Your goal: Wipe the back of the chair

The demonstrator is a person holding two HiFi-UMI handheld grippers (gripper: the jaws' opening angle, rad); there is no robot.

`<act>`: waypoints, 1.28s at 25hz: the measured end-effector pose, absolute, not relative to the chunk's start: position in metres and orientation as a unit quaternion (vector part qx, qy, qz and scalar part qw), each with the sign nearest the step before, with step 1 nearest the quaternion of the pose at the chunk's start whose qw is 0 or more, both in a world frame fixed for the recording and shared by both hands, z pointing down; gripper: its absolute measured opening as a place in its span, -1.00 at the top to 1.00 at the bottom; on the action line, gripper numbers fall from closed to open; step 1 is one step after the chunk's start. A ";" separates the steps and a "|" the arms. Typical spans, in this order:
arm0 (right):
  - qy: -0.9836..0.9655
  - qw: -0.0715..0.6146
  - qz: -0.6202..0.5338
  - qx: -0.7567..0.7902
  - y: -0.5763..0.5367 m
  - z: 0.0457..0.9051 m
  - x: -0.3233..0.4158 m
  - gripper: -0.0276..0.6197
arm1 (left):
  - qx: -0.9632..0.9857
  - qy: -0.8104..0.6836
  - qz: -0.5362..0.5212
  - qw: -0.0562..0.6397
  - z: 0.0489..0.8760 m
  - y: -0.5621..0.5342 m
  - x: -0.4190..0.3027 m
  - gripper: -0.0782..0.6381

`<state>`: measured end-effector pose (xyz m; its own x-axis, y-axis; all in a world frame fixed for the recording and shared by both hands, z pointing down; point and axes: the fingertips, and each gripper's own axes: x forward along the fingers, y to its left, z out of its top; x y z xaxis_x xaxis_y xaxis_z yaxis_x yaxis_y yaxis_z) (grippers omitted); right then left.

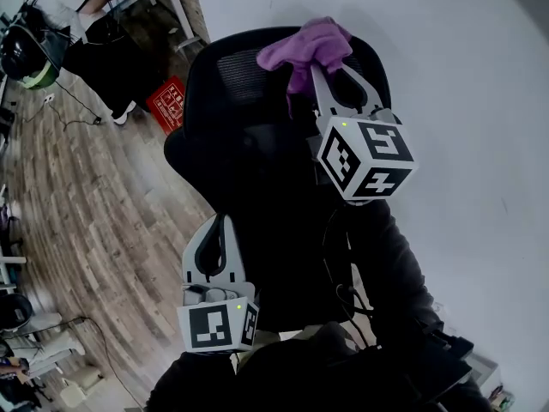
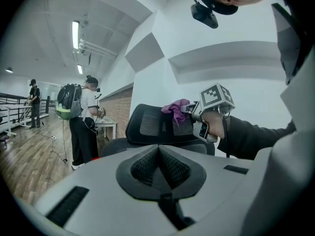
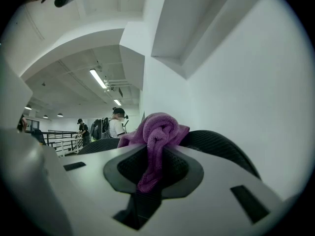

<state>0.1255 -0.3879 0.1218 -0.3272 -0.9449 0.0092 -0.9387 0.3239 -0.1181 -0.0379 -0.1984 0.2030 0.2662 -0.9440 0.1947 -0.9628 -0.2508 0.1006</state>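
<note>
Chair backrest (image 1: 249, 80) near white wall (image 1: 463, 101); plank floor (image 1: 94, 204) alongside; purple cloth (image 1: 310, 45) atop.

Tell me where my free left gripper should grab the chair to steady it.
Probably the backrest rim, left of the purple cloth, from above: it is narrow, bare there and faces up. The left gripper is shut, so open it first.

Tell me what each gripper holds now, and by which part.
The right gripper pinches a bunched fold of the purple cloth at the top of the chair back. The left gripper is shut, empty.
</note>
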 end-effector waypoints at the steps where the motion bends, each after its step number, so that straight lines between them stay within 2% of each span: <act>1: 0.809 0.033 -0.051 -0.584 -0.385 0.125 0.134 0.69 | 0.792 -0.601 0.048 0.098 0.205 -0.197 -0.032 0.77; 20: 0.726 0.069 -0.036 -0.683 -0.285 0.108 0.305 0.69 | 0.858 -0.508 0.043 0.067 0.191 -0.152 0.086 0.77; 26: 0.717 0.061 -0.026 -0.694 -0.260 0.100 0.328 0.69 | 0.867 -0.490 0.021 0.088 0.179 -0.137 0.114 0.77; 32: 0.733 0.045 -0.031 -0.679 -0.273 0.128 0.298 0.69 | 0.858 -0.505 0.019 0.089 0.195 -0.143 0.096 0.77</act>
<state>0.2976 -0.2730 0.1278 -0.0751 -0.9969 -0.0238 -0.9914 0.0772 -0.1054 0.0956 -0.1426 0.1953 0.4893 -0.8634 0.1233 -0.8703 -0.4741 0.1333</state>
